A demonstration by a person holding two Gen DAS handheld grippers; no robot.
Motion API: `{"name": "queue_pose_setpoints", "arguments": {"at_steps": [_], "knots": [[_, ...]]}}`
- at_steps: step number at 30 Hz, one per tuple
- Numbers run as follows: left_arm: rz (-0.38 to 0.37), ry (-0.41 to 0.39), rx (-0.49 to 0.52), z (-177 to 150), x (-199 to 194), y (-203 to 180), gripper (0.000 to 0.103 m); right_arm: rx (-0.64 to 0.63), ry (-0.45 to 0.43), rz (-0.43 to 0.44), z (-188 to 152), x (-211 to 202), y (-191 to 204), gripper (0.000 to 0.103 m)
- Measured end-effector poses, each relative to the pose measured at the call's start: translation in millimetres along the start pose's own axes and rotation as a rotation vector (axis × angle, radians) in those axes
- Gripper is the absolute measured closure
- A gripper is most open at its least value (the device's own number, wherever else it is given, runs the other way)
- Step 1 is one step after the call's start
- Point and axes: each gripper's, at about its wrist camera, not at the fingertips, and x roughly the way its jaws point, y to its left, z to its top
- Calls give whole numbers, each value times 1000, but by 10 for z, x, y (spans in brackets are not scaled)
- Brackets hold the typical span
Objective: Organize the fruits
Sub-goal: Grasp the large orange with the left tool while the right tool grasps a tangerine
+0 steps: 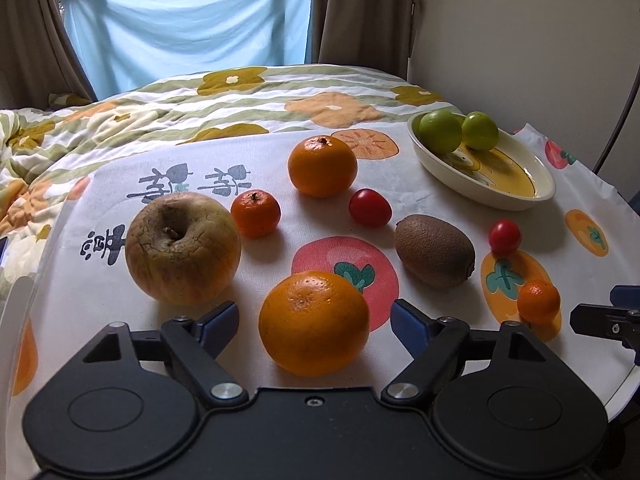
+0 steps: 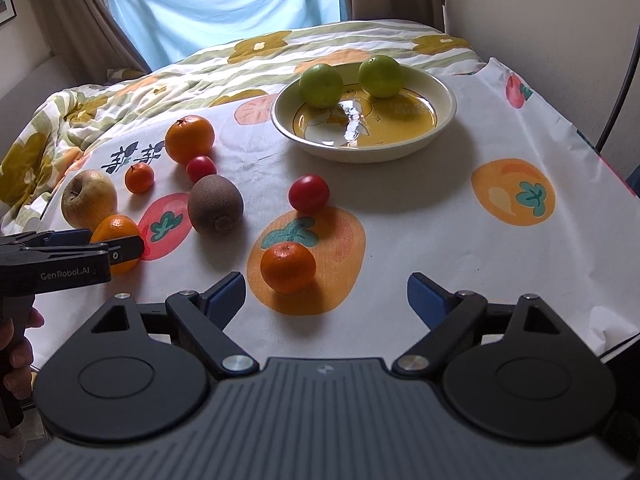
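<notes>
My left gripper (image 1: 314, 318) is open, its blue pads on either side of a large orange (image 1: 314, 322) without touching it; it also shows in the right wrist view (image 2: 116, 246). My right gripper (image 2: 326, 298) is open and empty, just behind a small mandarin (image 2: 288, 266). A cream and yellow bowl (image 2: 444, 120) holds two green fruits (image 2: 321, 84) (image 2: 380, 76). Loose on the cloth lie an apple (image 1: 182, 248), a second orange (image 1: 322, 166), a small mandarin (image 1: 255, 214), a kiwi (image 1: 435, 250) and two red tomatoes (image 1: 369, 207) (image 1: 505, 235).
The fruit lies on a printed cloth (image 2: 480, 240) over a table beside a bed with a flowered quilt (image 1: 200, 112). The table's right edge drops off (image 2: 624, 320). A wall and a thin dark pole (image 2: 618, 92) stand at the right.
</notes>
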Motion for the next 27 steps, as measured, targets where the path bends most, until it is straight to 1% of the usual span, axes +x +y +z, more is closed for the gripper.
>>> {"name": "queue_pose_setpoints", "arguments": {"at_steps": [4, 6, 7, 13, 20, 27], "knots": [[-15, 37, -52, -10, 56, 70, 26, 0, 16, 7, -9, 62, 26, 7], [-38, 50, -74, -20, 71, 100, 33, 4, 17, 8, -12, 91, 38, 8], [-63, 52, -86, -27, 74, 119, 38, 4, 18, 7, -14, 106, 46, 11], [-58, 48, -53, -62, 23, 73, 39, -14, 37, 6, 0, 196, 127, 20], [-48, 48, -48, -133, -43, 117, 39, -21, 43, 9, 23, 278, 210, 25], [-23, 42, -29, -203, -111, 152, 39, -12, 40, 2, 60, 359, 200, 33]]}}
